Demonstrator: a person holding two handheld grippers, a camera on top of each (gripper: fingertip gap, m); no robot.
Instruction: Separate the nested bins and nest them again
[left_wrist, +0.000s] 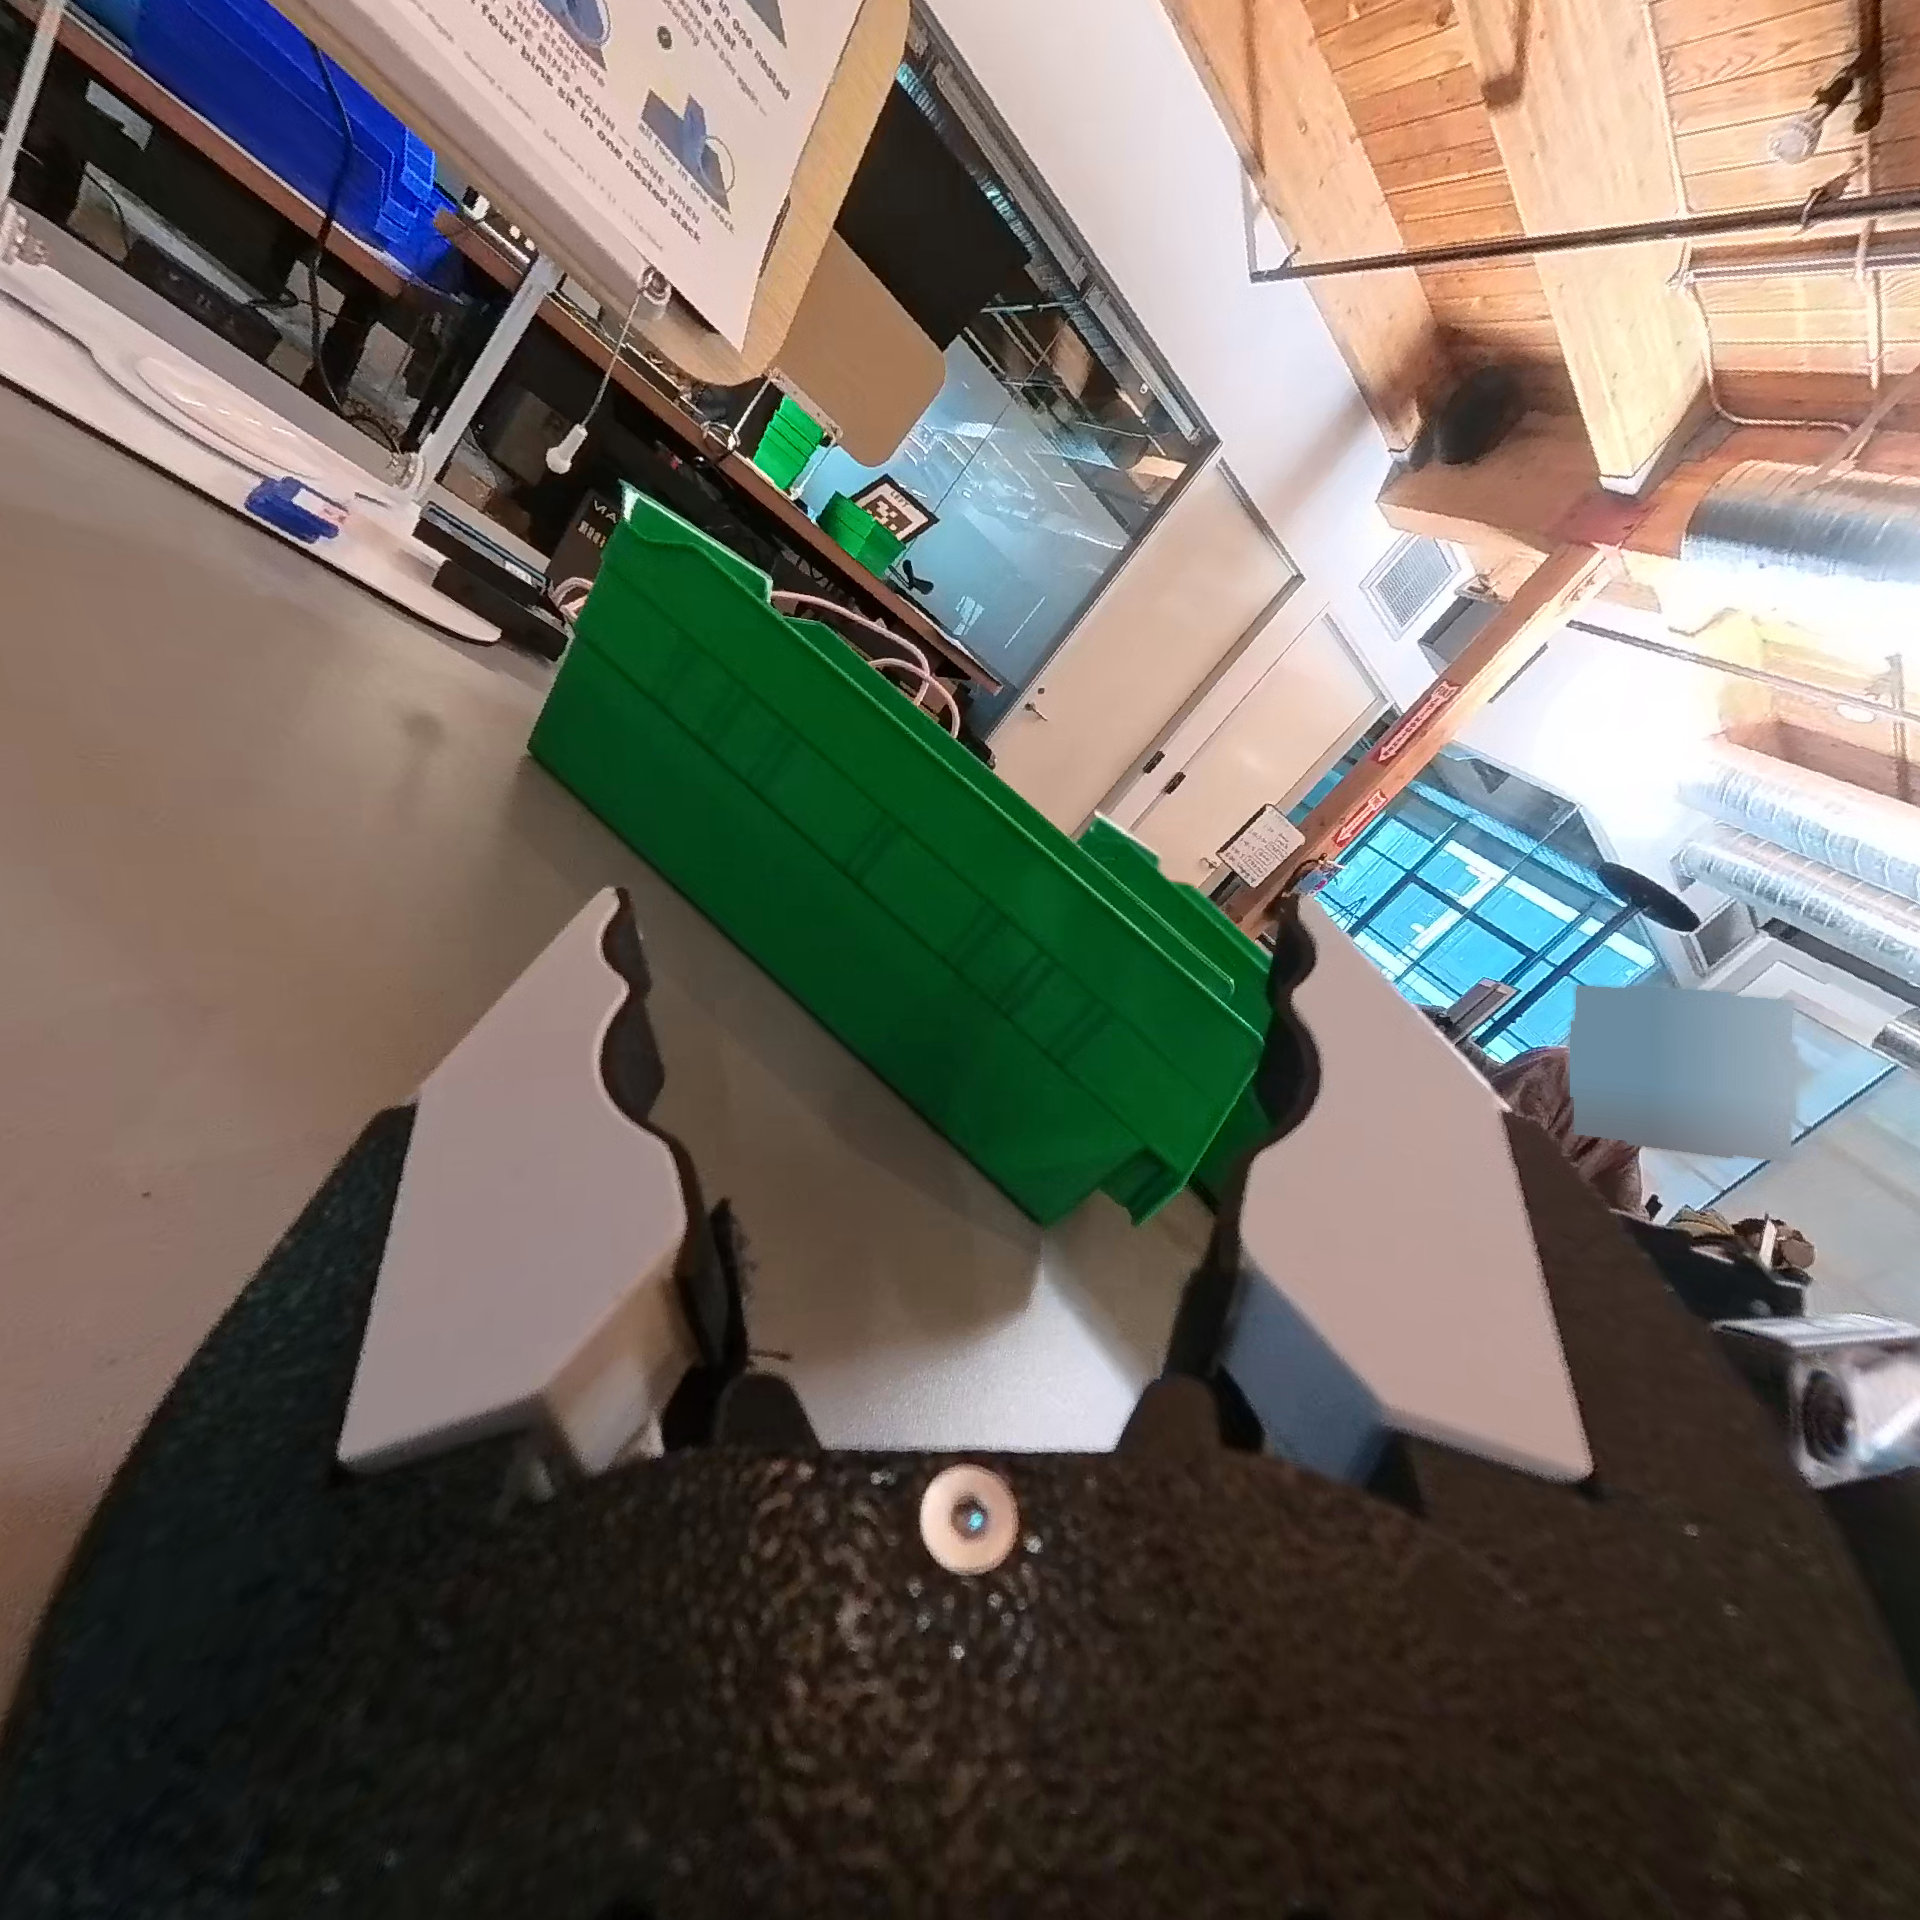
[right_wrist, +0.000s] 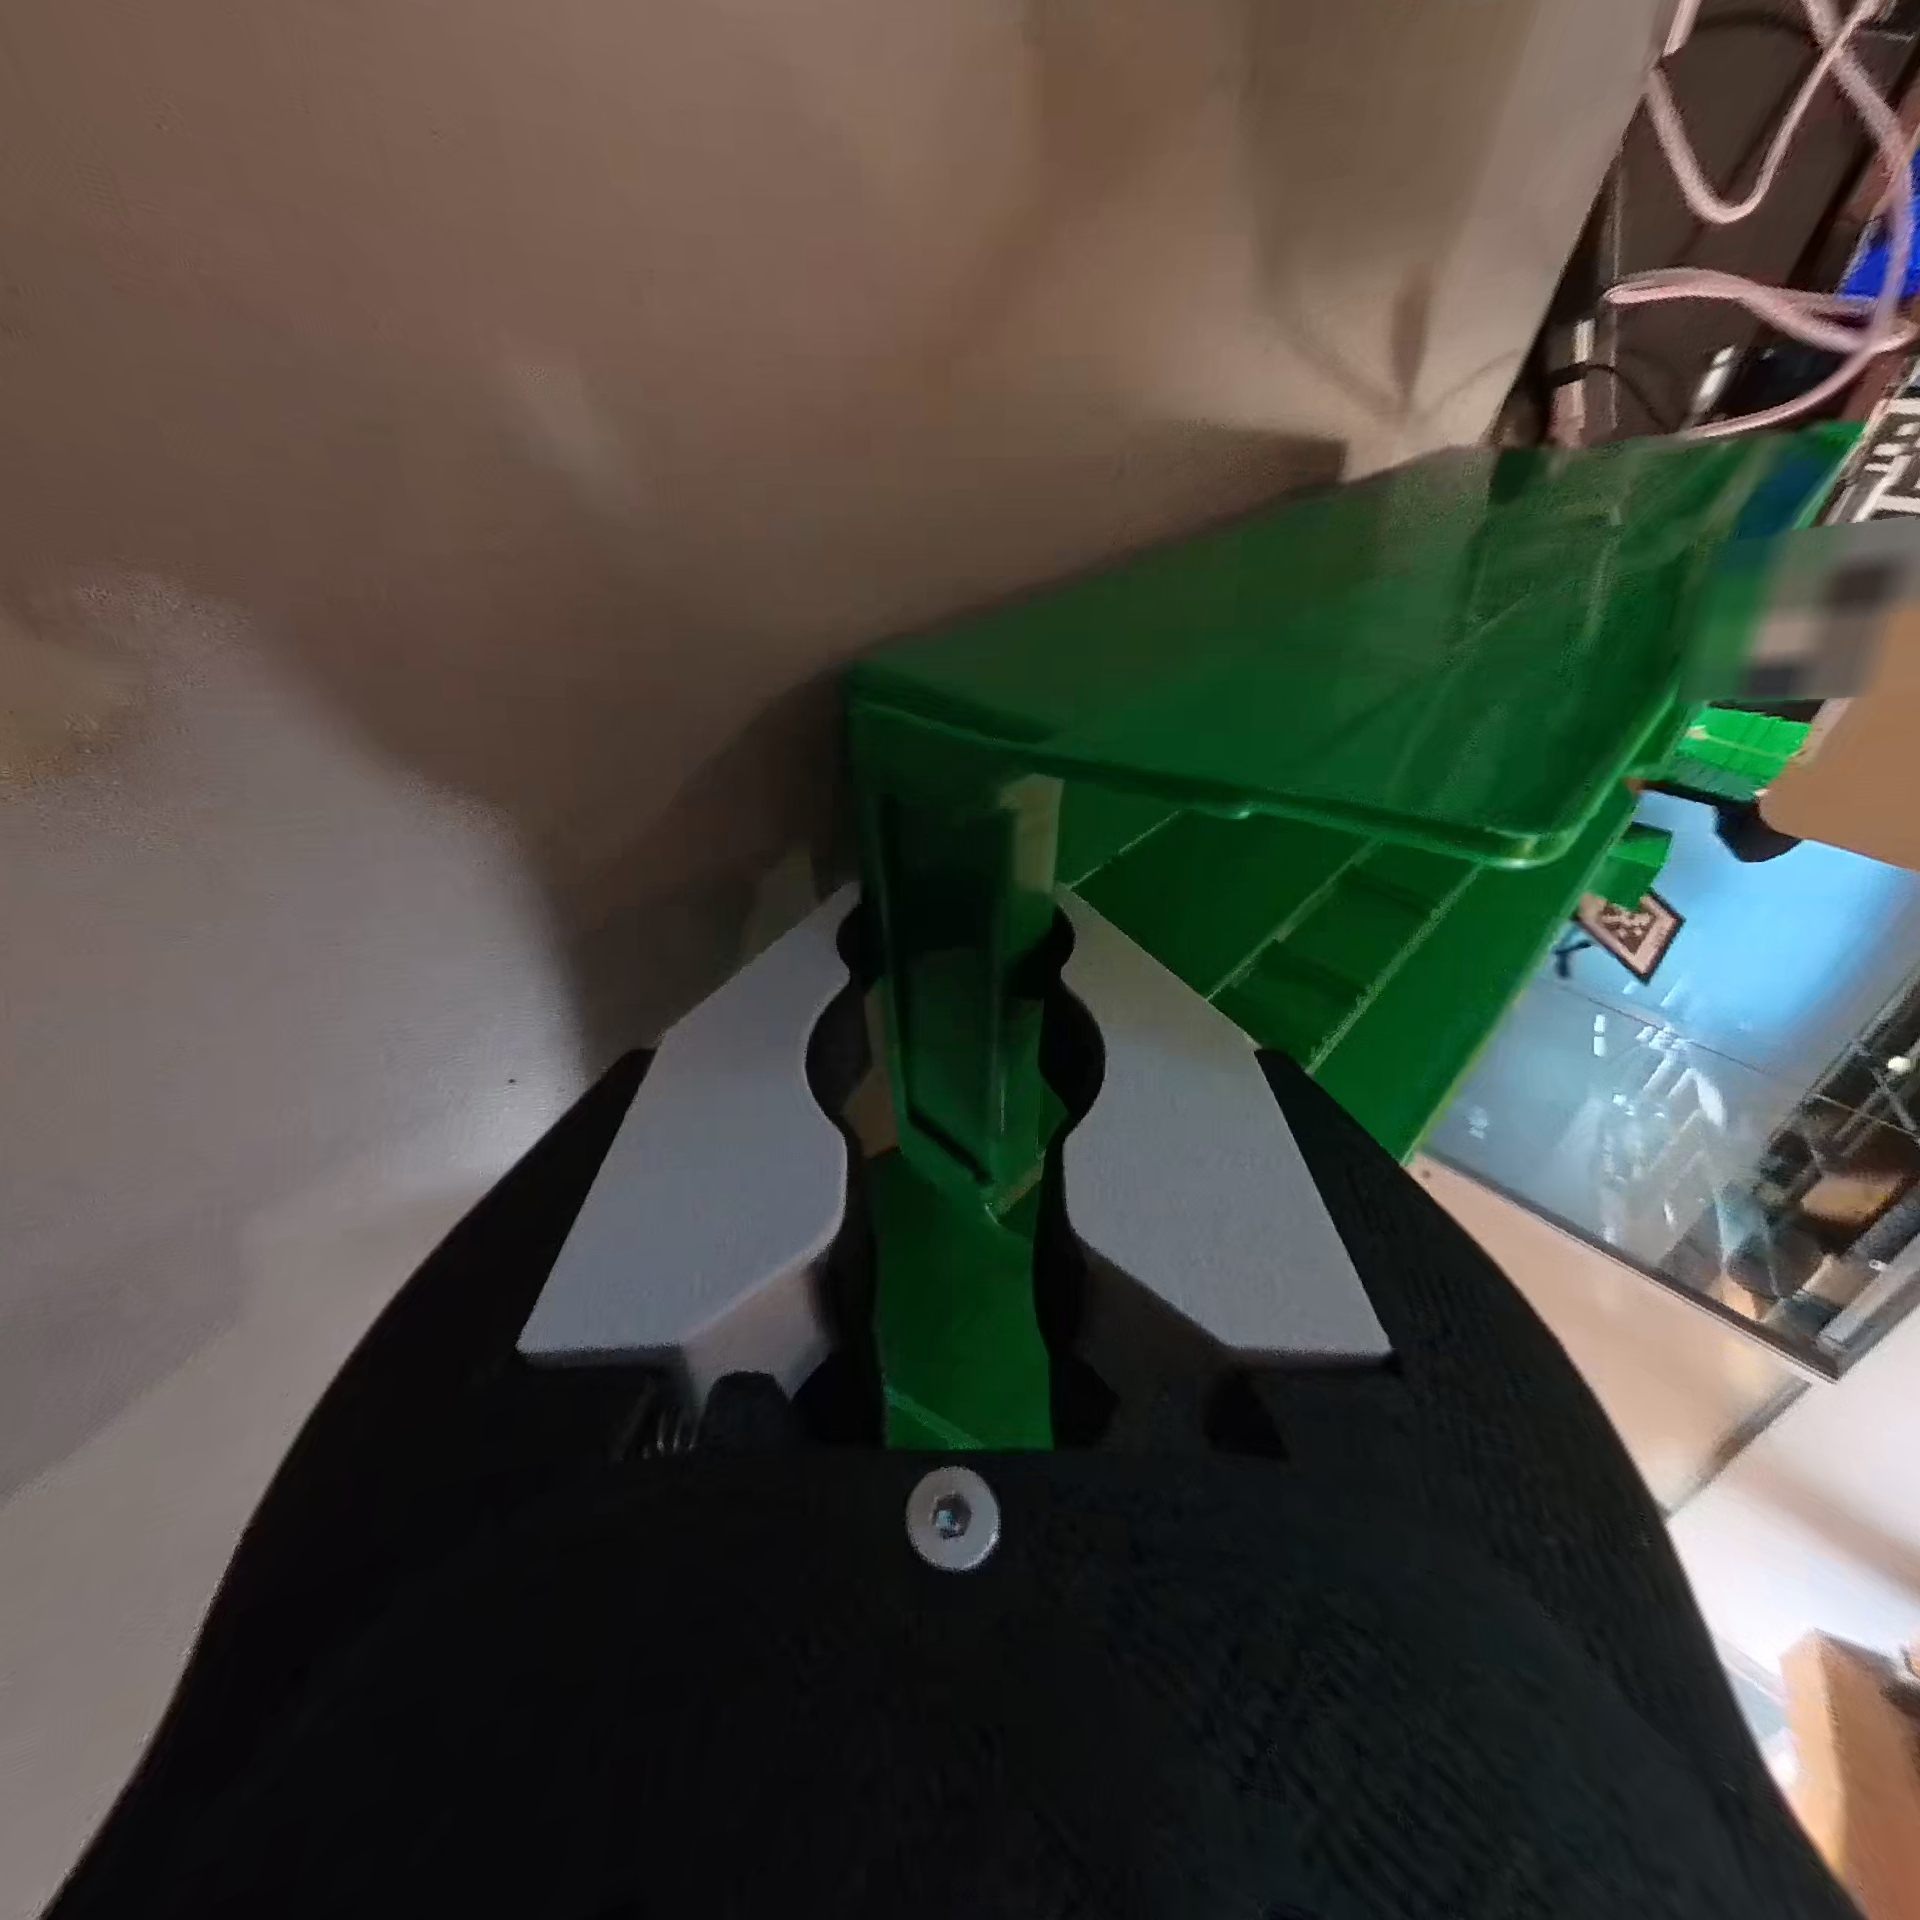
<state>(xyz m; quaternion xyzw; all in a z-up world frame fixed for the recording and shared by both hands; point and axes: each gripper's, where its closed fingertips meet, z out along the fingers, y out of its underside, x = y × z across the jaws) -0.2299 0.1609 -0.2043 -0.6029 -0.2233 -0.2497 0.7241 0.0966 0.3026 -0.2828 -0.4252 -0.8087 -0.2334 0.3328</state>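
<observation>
A: While the right gripper (right_wrist: 956, 1049) is viewed through its own wrist camera, a wall of a green bin (right_wrist: 1299, 665) is seen clamped between its grey fingers (right_wrist: 727, 1122); the plastic runs down the centre of the frame to the black body. The jaws are drawn in against it from both sides.

B: Noted. Position of that bin?

A: It fills the centre and upper right of the frame, tilted, with a broad smooth face uppermost and ribbed panels below it. Whether it touches the grey tabletop (right_wrist: 416, 312) behind it cannot be told; the picture is blurred.

B: Left gripper?

A: The left gripper (left_wrist: 956, 1049) is recorded with fingers spread wide and nothing held between them. The green bins (left_wrist: 883, 873) are seen ahead, lying on the grey table surface (left_wrist: 208, 779) and running from the centre of the frame toward the right fingertip. Stepped rims at the lower right end show that several are nested; the count cannot be read. The right finger's tip overlaps that end in the picture; contact cannot be confirmed.

B: Surroundings?

A: A printed instruction board (left_wrist: 644, 125) is logged at upper left, with blue bins (left_wrist: 343, 135) behind it. More green bins (left_wrist: 790, 442) are set on a far table near upper centre. A wooden ceiling (left_wrist: 1558, 156) occupies the upper right.
</observation>
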